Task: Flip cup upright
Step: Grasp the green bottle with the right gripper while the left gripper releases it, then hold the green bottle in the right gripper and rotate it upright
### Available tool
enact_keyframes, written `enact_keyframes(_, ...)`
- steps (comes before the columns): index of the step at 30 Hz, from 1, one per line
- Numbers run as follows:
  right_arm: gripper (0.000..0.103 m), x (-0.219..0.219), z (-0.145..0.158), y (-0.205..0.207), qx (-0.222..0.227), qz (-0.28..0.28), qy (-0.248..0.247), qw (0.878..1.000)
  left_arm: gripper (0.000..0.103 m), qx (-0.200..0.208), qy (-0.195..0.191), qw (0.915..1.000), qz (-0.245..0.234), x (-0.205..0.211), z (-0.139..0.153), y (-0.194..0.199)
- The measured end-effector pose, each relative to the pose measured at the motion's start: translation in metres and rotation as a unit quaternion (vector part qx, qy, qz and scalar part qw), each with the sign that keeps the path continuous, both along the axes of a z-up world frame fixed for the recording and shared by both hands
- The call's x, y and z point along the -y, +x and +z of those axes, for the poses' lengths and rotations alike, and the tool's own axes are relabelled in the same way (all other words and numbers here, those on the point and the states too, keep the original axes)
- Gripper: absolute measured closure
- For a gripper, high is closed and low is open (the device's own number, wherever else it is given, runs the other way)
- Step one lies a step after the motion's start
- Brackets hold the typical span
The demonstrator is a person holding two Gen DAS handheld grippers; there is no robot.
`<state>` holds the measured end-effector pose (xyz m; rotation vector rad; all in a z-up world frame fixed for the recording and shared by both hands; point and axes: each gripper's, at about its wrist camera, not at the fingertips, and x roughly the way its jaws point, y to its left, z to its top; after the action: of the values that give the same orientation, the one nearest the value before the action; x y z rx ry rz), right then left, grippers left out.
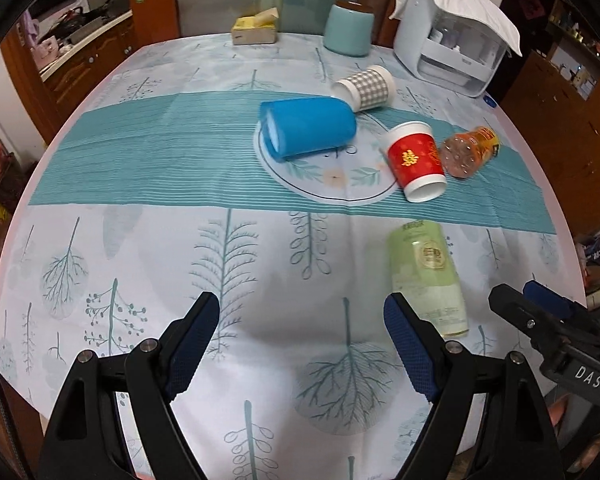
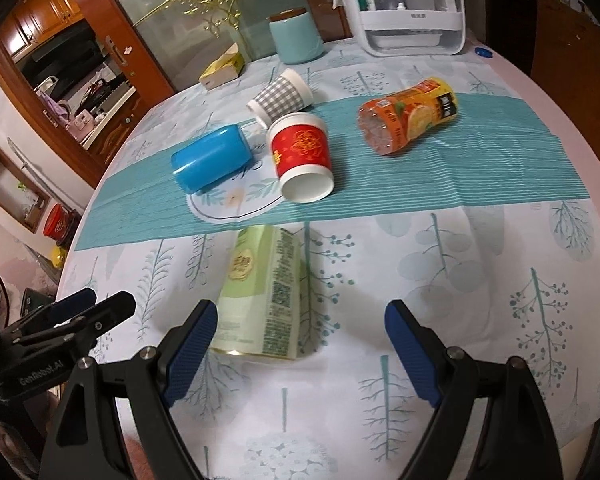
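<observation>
Your left gripper [image 1: 302,316] and right gripper [image 2: 300,316] both hover spread and empty. The red paper cup [image 1: 416,160] lies on its side just right of the blue plastic cup [image 1: 308,130], mouth toward you.

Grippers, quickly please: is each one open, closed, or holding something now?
Left gripper: open, holding nothing, above the tablecloth.
Right gripper: open, holding nothing; green bottle lies just ahead.

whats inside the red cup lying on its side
The red cup has its open mouth facing the camera; only bare white inner wall shows. Its deepest part near the base is hidden.
</observation>
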<state>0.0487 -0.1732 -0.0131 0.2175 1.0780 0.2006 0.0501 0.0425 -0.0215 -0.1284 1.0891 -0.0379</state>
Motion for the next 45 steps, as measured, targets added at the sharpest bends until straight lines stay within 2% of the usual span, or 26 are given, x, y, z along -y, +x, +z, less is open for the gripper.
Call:
enact_keyframes(3,0.016,-0.006,0.0,0.002,0.0,0.009,-0.002,1.0,0.017,0.006,-0.004,0.9999,0.009,-0.006,-0.004,-0.002)
enact_keyframes(5,0.016,-0.013,0.0,0.003,0.004,0.019,-0.006,1.0,0.01,0.01,-0.007,0.9998,0.014,-0.009,-0.008,-0.002)
enact_keyframes(10,0.016,-0.024,-0.004,0.013,-0.002,0.038,-0.006,0.999,0.009,0.018,-0.003,0.9994,0.029,-0.014,-0.015,0.001)
enact_keyframes(18,0.016,-0.028,-0.03,0.039,-0.074,0.05,0.032,0.995,0.009,0.018,0.007,0.9994,0.03,-0.015,-0.021,0.007)
enact_keyframes(28,0.016,-0.03,-0.068,0.074,-0.181,0.06,0.088,0.978,0.009,0.018,0.002,0.9993,0.033,-0.018,-0.026,0.019)
enact_keyframes(37,0.017,-0.021,-0.076,0.091,-0.21,0.046,0.097,0.972,0.009,0.014,0.008,0.9995,0.028,-0.018,-0.028,0.024)
enact_keyframes(42,0.024,-0.017,-0.073,0.094,-0.214,0.046,0.095,0.971,0.009,0.009,0.023,0.9994,0.025,-0.016,-0.031,0.029)
enact_keyframes(45,0.032,-0.018,-0.076,0.097,-0.224,0.049,0.102,0.968,0.009,0.004,0.036,0.9991,0.023,-0.014,-0.034,0.035)
